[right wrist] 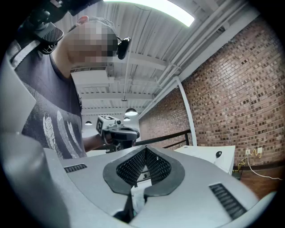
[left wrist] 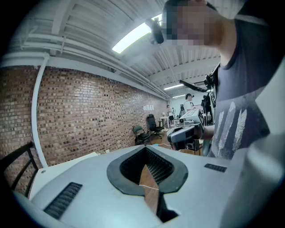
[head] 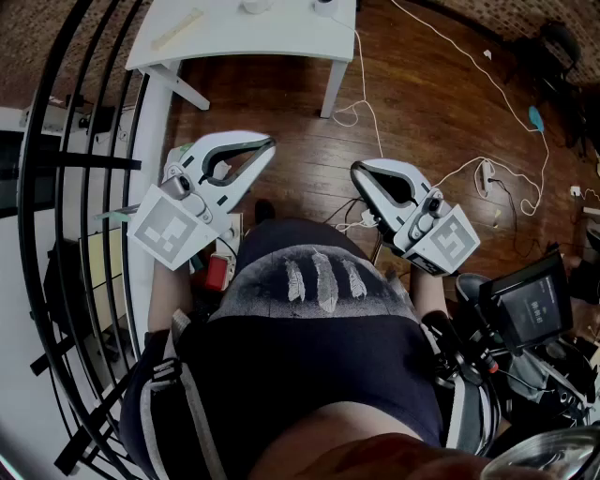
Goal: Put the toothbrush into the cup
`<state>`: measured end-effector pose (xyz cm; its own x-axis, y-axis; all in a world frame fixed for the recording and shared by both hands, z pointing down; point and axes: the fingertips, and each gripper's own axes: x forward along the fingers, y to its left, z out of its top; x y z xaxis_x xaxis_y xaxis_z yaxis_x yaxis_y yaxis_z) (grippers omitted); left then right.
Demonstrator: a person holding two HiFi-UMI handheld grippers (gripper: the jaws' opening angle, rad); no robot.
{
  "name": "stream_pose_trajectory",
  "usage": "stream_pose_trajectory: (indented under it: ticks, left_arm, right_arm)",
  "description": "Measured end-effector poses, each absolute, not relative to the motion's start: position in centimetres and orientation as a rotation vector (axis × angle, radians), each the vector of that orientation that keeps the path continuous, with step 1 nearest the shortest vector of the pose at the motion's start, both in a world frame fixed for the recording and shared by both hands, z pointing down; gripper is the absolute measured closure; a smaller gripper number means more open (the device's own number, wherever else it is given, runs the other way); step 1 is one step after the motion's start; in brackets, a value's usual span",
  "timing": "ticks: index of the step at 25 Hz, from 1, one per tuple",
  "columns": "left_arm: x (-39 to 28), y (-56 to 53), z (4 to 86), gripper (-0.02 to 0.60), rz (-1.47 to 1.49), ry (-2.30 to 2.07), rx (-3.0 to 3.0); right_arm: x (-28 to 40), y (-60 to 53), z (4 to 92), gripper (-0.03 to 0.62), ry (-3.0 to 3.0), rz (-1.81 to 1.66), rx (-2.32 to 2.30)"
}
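Grippers are both held at waist height in front of the person's dark shirt (head: pixel 323 281), above a wooden floor (head: pixel 422 112). The left gripper (head: pixel 268 143) is closed: in the left gripper view its ribbed black pads (left wrist: pixel 162 167) meet at the tips and nothing sits between them, only floor showing through the gap behind. The right gripper (head: pixel 357 172) is likewise closed and empty, its pads (right wrist: pixel 129 169) touching at the tips in the right gripper view. The two point inward toward one another without touching, and each shows in the other's camera.

A white table (head: pixel 272 33) stands well ahead of both, at the top of the head view. Near its left edge lies a pale slender object, probably the toothbrush (head: pixel 178 30), though it is small and far off. It lies flat on the tabletop, well apart from either gripper. Two round objects (head: pixel 255 5) at the table's far edge are cut off by the frame. A black railing (head: pixel 89 187) curves down the person's left side, and a brick wall (left wrist: pixel 89 111) fills the background of the left gripper view.
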<state>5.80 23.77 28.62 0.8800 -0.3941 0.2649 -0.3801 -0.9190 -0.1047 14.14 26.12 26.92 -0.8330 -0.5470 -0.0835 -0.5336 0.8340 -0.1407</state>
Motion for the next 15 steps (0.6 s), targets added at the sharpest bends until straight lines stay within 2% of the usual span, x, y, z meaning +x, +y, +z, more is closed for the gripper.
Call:
stream_pose_trajectory:
  ticks: [7, 15]
  left_arm:
    - [7.6, 25.1, 29.0, 0.586, -0.474, 0.71, -2.976]
    - [5.2, 23.1, 29.1, 0.586, -0.399, 0.722, -2.99]
  right_arm:
    - [16.8, 28.2, 31.7, 0.595, 2.991, -0.277, -0.788]
    - [13.7, 26.2, 31.6, 0.595, 3.041, -0.244, -0.794]
